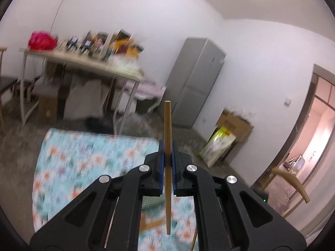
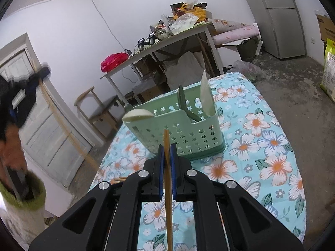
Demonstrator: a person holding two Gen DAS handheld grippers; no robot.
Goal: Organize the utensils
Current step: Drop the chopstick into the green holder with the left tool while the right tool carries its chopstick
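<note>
Both grippers clenched, one chopstick each. Right gripper [image 2: 167, 146] holds its chopstick [image 2: 167, 188] pointing at the green caddy [image 2: 188, 138] just ahead on the table [image 2: 272, 146]; nearer. Left gripper [image 1: 167, 148], chopstick [image 1: 167, 125] upright, raised clear.

Both grippers [image 1: 167, 163] [image 2: 166, 159] were black plastic with blue pads and silver screws; a green knitted cuff [image 2: 23, 190] edged the pale sleeve.

A bench [image 2: 272, 146] under a floral cloth [image 2: 247, 125] carries a green basket [image 2: 188, 133] at twelve o'clock and loose chopsticks [image 2: 118, 180] at nine.
</note>
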